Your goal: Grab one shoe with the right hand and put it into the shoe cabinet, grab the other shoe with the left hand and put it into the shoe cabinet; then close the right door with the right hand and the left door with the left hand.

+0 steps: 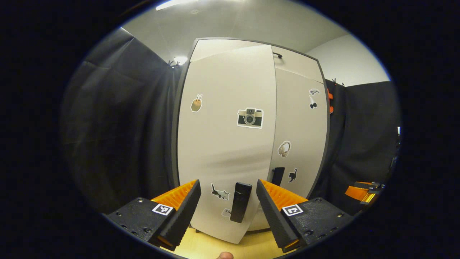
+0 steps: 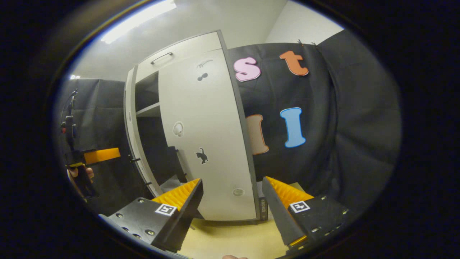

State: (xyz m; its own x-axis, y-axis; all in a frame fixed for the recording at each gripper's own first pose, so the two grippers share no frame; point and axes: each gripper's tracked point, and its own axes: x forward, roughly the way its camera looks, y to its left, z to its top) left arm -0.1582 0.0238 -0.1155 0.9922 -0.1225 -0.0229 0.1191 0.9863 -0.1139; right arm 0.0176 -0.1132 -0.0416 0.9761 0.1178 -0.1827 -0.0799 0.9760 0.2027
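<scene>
Spread apart, left claw (image 1: pixel 228 196) frames left door's black handle (image 1: pixel 240 206); right claw (image 2: pixel 232 197), also apart, faces shoe cabinet's right door (image 2: pixel 205 136).

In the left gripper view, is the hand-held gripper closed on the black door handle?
No. The hand-held gripper stands open, and the black door handle shows between its fingers, touched by neither.

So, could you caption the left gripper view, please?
Open left tool faces the shoe cabinet's left door and its handle.
</scene>
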